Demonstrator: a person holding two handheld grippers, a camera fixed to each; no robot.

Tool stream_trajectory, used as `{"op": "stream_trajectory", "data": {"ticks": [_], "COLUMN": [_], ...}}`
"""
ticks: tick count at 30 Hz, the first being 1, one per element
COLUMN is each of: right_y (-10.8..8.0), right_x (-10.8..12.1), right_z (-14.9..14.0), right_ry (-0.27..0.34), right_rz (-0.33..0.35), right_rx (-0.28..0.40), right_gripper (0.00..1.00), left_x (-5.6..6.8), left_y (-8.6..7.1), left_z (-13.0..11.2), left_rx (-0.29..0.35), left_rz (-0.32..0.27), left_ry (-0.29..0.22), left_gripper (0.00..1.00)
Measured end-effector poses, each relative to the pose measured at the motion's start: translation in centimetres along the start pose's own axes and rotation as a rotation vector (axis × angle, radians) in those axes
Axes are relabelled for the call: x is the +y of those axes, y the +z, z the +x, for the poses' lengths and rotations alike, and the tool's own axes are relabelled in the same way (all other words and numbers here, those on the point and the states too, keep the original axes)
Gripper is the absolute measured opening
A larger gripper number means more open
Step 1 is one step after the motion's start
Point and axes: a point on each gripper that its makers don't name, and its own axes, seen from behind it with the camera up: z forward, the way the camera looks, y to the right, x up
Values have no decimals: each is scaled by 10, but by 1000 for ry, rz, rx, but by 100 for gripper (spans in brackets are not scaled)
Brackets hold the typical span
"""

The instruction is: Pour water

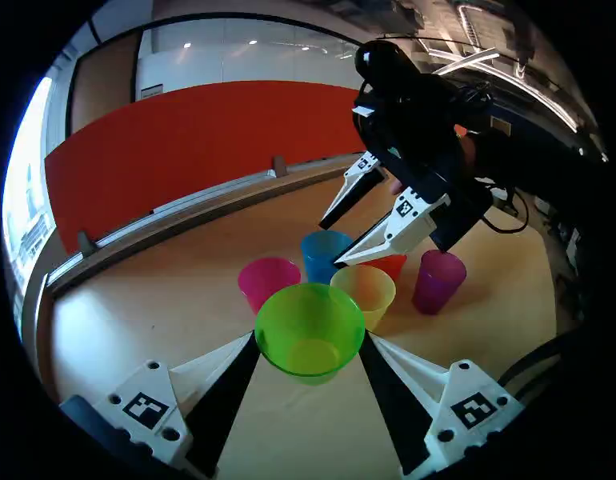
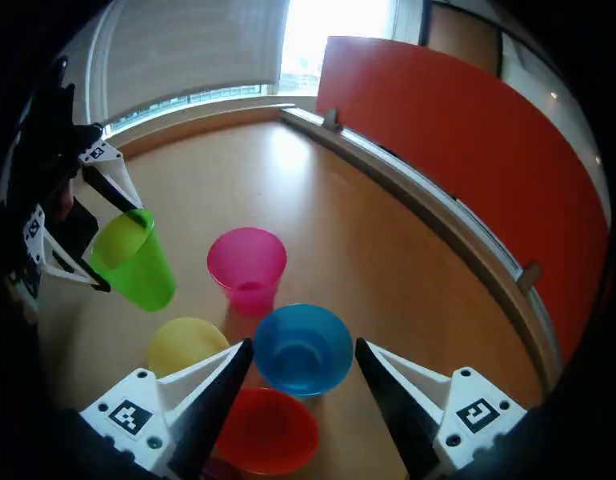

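Left tool (image 1: 310, 338) gripping green cup (image 1: 308, 316), tilted

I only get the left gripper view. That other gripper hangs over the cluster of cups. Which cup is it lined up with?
Observer: The right gripper view shows the blue cup sitting between the jaws of the right gripper, which stand apart on either side of its rim.
Visitor: And the red thing behind the yellow cup?
Observer: That is a red cup, mouth up, next to the blue cup and partly beneath that gripper.
Visitor: Is anything in the blue one?
Observer: I look straight down into it and see its bottom, but I cannot tell whether it holds water.
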Motion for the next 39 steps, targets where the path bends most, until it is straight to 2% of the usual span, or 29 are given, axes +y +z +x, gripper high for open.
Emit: {"op": "stream_trajectory", "data": {"ticks": [21, 39], "right_y": [14, 18], "right_x": [1, 3], "right_z": [-14, -17], "right_ry": [18, 30], "right_rz": [30, 37], "right_rx": [-72, -92], "right_gripper": [100, 93], "left_x": [0, -1], "left_y": [4, 6], "left_z": [2, 1], "left_rx": [-3, -5], "left_rz": [-3, 1], "left_ry": [9, 11], "left_gripper": [87, 87]}}
